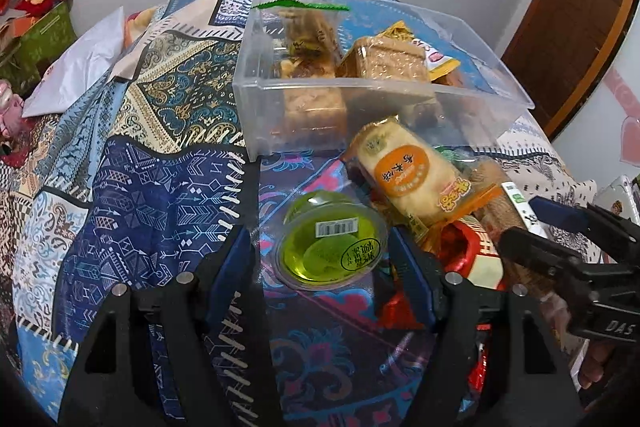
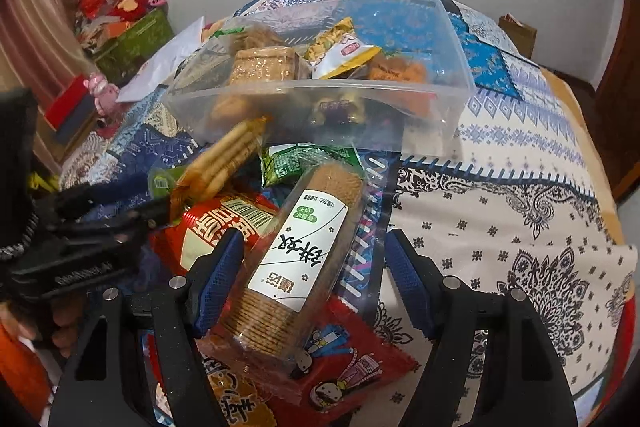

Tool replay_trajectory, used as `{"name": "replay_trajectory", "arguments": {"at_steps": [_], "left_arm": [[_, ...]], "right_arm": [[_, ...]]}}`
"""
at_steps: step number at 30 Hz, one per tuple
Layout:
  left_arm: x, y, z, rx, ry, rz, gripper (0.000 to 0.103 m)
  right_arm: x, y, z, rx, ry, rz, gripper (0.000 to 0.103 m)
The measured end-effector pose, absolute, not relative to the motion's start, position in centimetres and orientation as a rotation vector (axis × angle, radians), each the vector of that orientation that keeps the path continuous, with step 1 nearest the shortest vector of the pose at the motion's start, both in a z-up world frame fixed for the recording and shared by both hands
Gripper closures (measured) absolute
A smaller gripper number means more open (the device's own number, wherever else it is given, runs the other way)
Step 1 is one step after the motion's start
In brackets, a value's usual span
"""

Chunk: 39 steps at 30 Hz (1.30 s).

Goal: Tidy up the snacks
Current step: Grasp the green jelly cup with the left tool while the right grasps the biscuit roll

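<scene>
Both tools gape empty: the left tool (image 1: 322,267) straddles the green jelly cup (image 1: 334,241), the right tool (image 2: 312,275) the forward-pointing cracker sleeve (image 2: 298,259).

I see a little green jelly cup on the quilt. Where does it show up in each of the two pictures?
Left wrist view: the green jelly cup lies low in the centre, between the open left tongs.
Right wrist view: not visible; a biscuit sleeve fills the space between the right tongs.
Shared landmark: the clear plastic bin of snacks behind the pile.
</scene>
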<state>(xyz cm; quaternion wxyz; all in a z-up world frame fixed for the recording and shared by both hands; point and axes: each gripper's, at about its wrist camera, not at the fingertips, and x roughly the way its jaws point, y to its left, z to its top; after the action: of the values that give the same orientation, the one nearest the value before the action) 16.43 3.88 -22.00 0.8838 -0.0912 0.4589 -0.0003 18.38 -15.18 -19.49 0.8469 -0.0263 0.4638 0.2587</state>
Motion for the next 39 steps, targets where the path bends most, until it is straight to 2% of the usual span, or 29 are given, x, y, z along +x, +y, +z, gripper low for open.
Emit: {"name": "replay_trajectory", "arguments": {"at_steps": [4,5,8,18,28,39], "left_arm": [[16.8,4.2,-22.4,-0.227,0.964,0.003,0.033],[16.9,4.1,-22.5,-0.225,0.964,0.003,0.033],[17.0,3.8,-22.5,-0.227,0.962,-0.024,0.045],[15.7,4.3,-21.5,-0.218,0.941,-0.006,0.046],[14.2,5.5,-18.2,-0.233,0.865,0.021,0.046],[15.5,5.7,-14.2,-0.229,0.767,0.017,0.046]], "right_arm": [[18.1,-15.3,-19.9,-0.052,0.997,0.568,0.053],[18.2,-15.3,-20.1,-0.049,1.002,0.567,0.053],[18.5,-15.5,-20.5,-0.013,1.017,0.575,0.055],[18.1,-16.5,-19.9,0.014,0.979,0.550,0.071],[17.6,-18.4,-18.6,0.073,0.945,0.519,0.071],[18.3,-19.2,-14.8,0.095,0.819,0.502,0.071]]}}
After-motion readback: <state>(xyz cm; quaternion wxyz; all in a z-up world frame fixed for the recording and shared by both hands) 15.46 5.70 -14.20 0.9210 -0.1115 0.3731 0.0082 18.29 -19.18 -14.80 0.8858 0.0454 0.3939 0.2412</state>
